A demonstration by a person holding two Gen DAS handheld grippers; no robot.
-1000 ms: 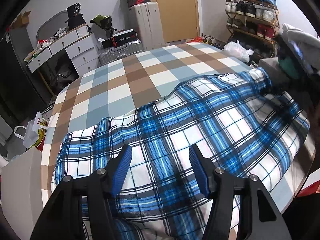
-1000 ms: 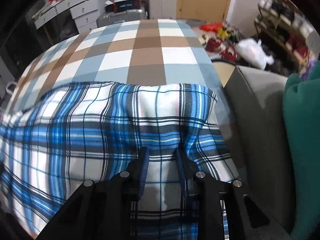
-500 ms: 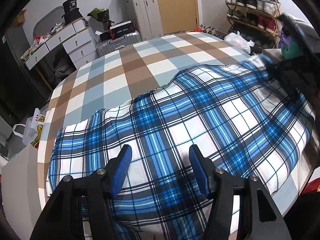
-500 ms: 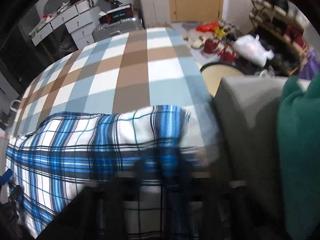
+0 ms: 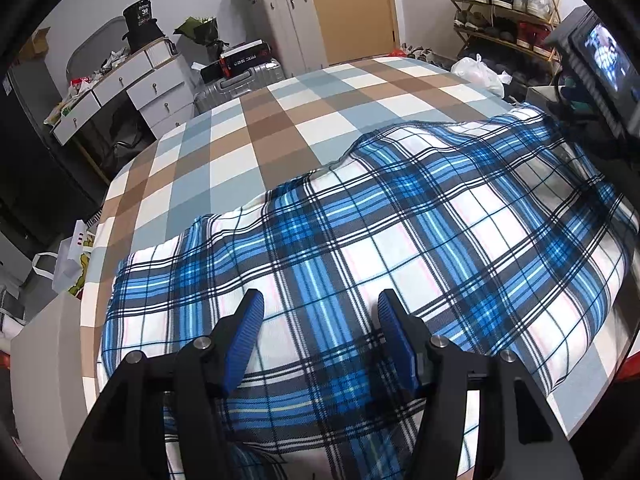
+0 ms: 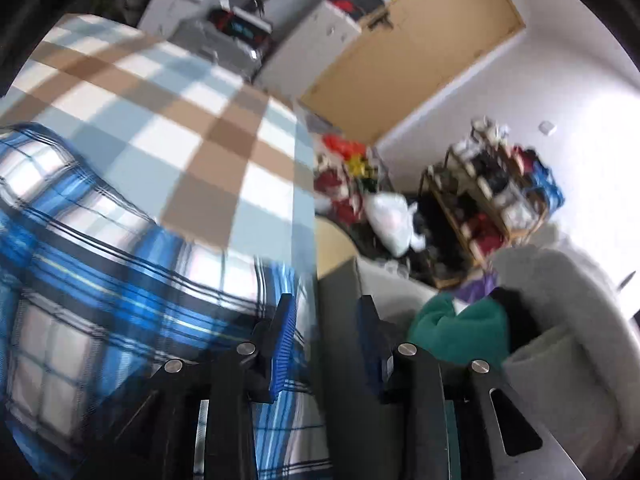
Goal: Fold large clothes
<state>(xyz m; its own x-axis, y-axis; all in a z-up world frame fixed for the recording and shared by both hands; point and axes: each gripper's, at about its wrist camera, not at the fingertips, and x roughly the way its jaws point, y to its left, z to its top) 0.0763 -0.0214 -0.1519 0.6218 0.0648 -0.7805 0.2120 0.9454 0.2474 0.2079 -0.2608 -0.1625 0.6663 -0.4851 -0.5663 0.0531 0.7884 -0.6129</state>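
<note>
Both hand-held grippers, left [image 5: 320, 316] and right [image 6: 326, 320], hover wide and empty over the plaid shirt [image 5: 380, 240], spread flat across the bed [image 5: 280, 120] toward twelve o'clock for folding

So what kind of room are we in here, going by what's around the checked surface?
Most likely a bedroom in a lived-in home: a bed with a checked cover holds the blue plaid garment, with a white chest of drawers, suitcases and a loaded shoe rack around it.

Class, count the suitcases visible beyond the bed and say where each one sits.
2: an upright beige suitcase by the wooden door, and a silver suitcase lying flat near the white drawers. Clutter may hide others.
</note>
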